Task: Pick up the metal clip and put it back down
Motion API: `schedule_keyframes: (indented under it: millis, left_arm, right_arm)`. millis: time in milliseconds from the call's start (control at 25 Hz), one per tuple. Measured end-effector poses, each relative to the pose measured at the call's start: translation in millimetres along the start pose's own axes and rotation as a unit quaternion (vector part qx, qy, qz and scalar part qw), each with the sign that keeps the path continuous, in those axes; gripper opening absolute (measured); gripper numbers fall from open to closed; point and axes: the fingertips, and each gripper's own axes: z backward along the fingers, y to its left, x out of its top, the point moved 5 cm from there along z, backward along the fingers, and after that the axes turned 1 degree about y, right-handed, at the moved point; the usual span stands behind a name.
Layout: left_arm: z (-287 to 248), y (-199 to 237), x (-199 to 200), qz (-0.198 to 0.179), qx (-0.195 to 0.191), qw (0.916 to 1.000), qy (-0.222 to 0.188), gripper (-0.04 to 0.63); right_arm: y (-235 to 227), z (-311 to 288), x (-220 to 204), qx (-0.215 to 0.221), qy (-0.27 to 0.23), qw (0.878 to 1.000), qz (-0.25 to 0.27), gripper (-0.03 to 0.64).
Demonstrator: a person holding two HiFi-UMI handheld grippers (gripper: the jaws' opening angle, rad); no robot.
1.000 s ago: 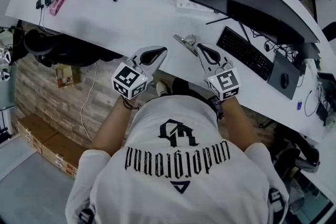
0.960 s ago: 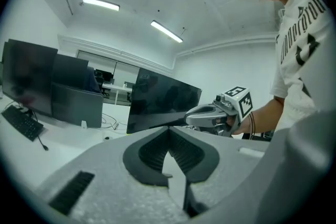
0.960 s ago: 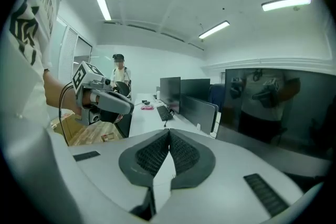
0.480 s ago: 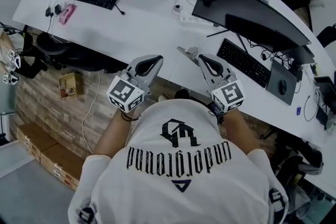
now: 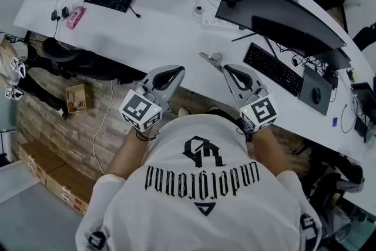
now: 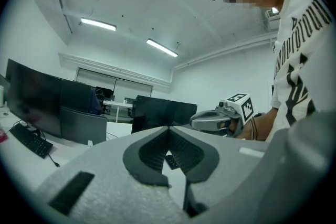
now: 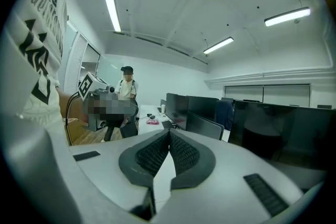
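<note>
We held the left claw (image 5: 175, 72) and right claw (image 5: 230, 70) clenched, empty, near the clip (image 5: 210, 59) on the worktop (image 5: 158, 26), seemingly readying a pick-up.

The long white desk (image 5: 158, 26) carries monitors (image 5: 276, 9), two keyboards (image 5: 271, 69) and, near its front edge, the metal clip (image 5: 210, 59).

The metal clip (image 5: 210, 58) lies on the desk (image 5: 158, 32), seemingly left of a keyboard (image 5: 273, 69).

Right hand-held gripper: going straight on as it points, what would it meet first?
Probably the metal clip on the desk, just ahead of the right hand-held gripper; its height is unclear.
</note>
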Motion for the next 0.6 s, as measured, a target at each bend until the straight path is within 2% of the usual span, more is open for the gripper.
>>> schedule_keyframes:
  millis: [320,600]
  left_arm:
    - [-6.5,-17.2,-0.5,-0.004,0.018,0.9998,0.006,0.015]
    - [-25.1,-62.1,-4.1,0.000,0.029,0.9996,0.005,0.014]
  right_arm:
    - [-15.7,32.0,5.2,0.004,-0.011,1.000,0.010,0.014]
    - [-24.5,77.1,-3.1,0.018,-0.016,1.000,0.008,0.015]
